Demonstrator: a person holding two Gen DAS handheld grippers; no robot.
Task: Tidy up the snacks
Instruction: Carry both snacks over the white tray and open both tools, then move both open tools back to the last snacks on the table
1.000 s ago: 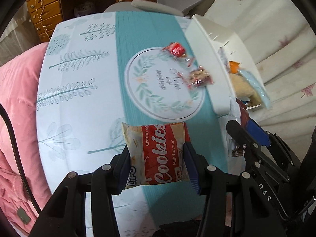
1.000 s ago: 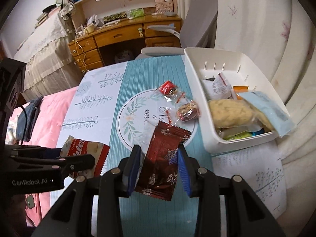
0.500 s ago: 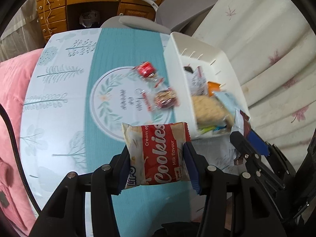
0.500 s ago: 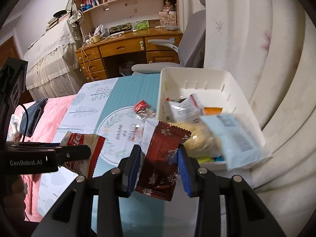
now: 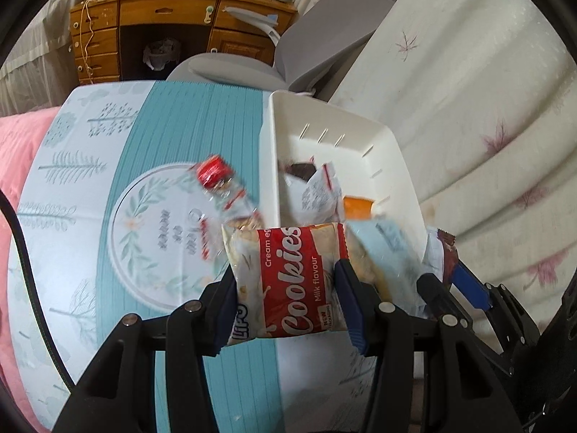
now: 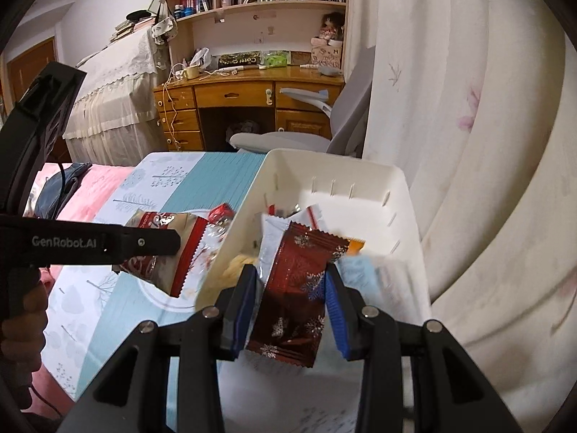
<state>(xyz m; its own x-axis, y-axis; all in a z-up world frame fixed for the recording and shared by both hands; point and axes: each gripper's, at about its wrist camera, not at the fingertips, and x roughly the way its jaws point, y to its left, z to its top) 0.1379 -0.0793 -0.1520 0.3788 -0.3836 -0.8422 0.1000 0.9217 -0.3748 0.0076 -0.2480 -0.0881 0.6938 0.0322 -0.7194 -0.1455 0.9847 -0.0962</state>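
Both pairs of jaws were clamped on snacks, the left gripper (image 5: 286, 290) on a cookie pack (image 5: 288, 281) near the white bin (image 5: 268, 166), the right gripper (image 6: 290, 301) on a dark red wrapper (image 6: 299, 285) over it, each apparently light, crinkly, crushable, held by its sides, long axis pointing away.

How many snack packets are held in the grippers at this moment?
2. The cookies packet sits between the fingers of the left gripper. The dark red packet sits between the fingers of the right gripper, over the white basket. Other snacks are not held.
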